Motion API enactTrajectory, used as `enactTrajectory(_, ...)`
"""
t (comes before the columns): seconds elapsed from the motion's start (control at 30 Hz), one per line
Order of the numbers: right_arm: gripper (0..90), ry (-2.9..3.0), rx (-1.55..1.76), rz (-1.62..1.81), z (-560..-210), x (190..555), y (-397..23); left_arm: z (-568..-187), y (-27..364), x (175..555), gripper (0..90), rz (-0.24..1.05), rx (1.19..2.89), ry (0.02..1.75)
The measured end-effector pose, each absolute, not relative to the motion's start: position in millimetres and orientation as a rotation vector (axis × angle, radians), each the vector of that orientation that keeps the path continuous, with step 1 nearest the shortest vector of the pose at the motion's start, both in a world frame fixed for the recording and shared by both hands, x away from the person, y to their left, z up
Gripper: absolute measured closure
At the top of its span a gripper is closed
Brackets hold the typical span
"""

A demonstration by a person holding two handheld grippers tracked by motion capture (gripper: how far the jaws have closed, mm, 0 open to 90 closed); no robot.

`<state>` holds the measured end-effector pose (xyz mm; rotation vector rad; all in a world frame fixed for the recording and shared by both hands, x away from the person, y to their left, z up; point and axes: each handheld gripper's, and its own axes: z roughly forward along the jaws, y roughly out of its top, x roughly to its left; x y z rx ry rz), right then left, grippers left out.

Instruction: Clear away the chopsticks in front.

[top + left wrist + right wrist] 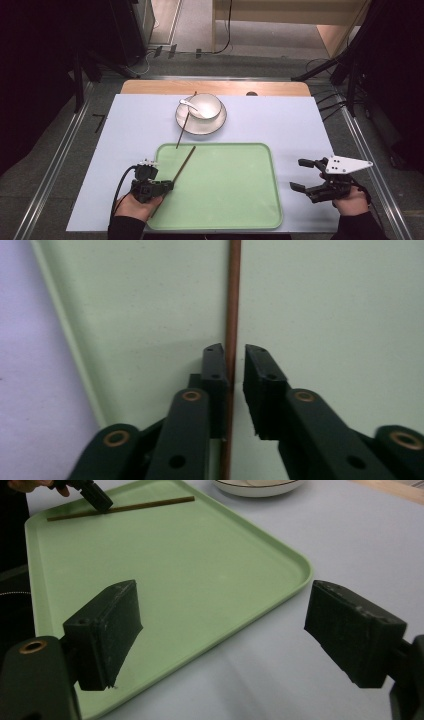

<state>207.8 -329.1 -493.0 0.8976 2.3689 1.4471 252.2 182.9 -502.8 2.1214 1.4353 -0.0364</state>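
A brown chopstick (184, 162) lies on the left part of the green tray (225, 185). My left gripper (170, 185) sits low over its near half. In the left gripper view the chopstick (232, 300) runs between the jaws of the left gripper (236, 357): it touches the left one, and a thin gap shows at the right one, so the gripper is narrowly open. A second chopstick (182, 127) leans across the plate (200, 127). My right gripper (298, 174) hovers wide open and empty off the tray's right edge.
A white bowl (206, 105) with a spoon (189, 104) stands on the plate behind the tray. The right gripper view shows the tray's corner (295, 565), the chopstick (150, 504) and the left gripper (97, 497) far off. A pale mat (290, 125) covers the table.
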Motion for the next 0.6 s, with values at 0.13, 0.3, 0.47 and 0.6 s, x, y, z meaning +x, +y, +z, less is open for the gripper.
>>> enactTrajectory(0.13, 15.1, 2.372, 0.896, 1.447, -493, 208, -329, -502, 182, 252, 76.9, -0.028, 2.146, 1.420)
enactTrajectory(0.3, 15.1, 2.372, 0.895, 1.448, -493, 208, -328, -499, 179, 254, 69.0, -0.026, 2.162, 1.371)
enactTrajectory(0.47, 15.1, 2.372, 0.897, 1.447, -493, 208, -329, -484, 181, 261, 51.8, -0.010, 2.115, 1.264)
enactTrajectory(0.6, 15.1, 2.370, 0.899, 1.447, -493, 207, -330, -473, 181, 269, 40.6, 0.004, 2.102, 1.228)
